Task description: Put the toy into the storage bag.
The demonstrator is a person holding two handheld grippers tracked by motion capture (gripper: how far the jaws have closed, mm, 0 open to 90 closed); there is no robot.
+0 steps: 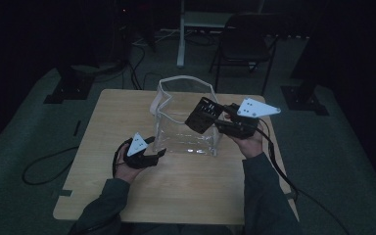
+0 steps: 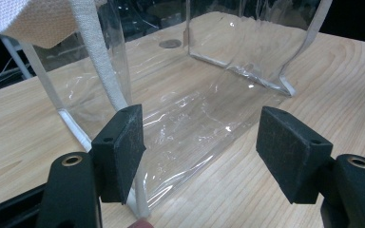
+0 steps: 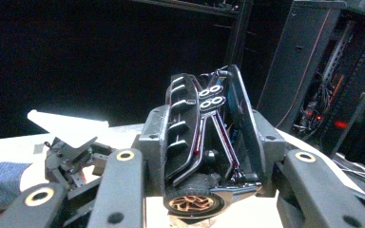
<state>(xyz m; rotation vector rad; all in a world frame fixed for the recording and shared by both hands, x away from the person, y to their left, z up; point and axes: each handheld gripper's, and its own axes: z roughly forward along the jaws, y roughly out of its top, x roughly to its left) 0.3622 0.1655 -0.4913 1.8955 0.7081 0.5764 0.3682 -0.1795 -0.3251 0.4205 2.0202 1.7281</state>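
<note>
Dark all round, with a folding chair (image 1: 245, 41) and cables on the floor beyond, the room leaves little light on the wooden table (image 1: 127, 186) where the work sits. Largest thing on it is a clear plastic bag (image 1: 186, 132) with white webbing trim, standing open-topped just ahead of the left gripper (image 1: 144, 155). In the left gripper view that gripper's jaws stand wide apart, holding nothing, with the bag's near bottom corner and a white strap (image 2: 102, 61) right in front of its left-hand pad; the strap looks to touch the pad's edge, though not clamped.

The right gripper (image 1: 225, 122) is closed on a dark toy car (image 1: 203, 115), held tilted in the air at the bag's right upper edge. The right gripper view shows the toy car (image 3: 204, 142) pinched by its sides between the jaws, underside and a bronze wheel toward the camera.

The step in hand appears to be lowering the car into the bag. To do it well, the left gripper should probably close on the near rim or strap to hold the mouth open and steady, since the thin plastic will likely buckle. Then the car should come in over the opening, nose down, clear of the rim, and be let go low.
</note>
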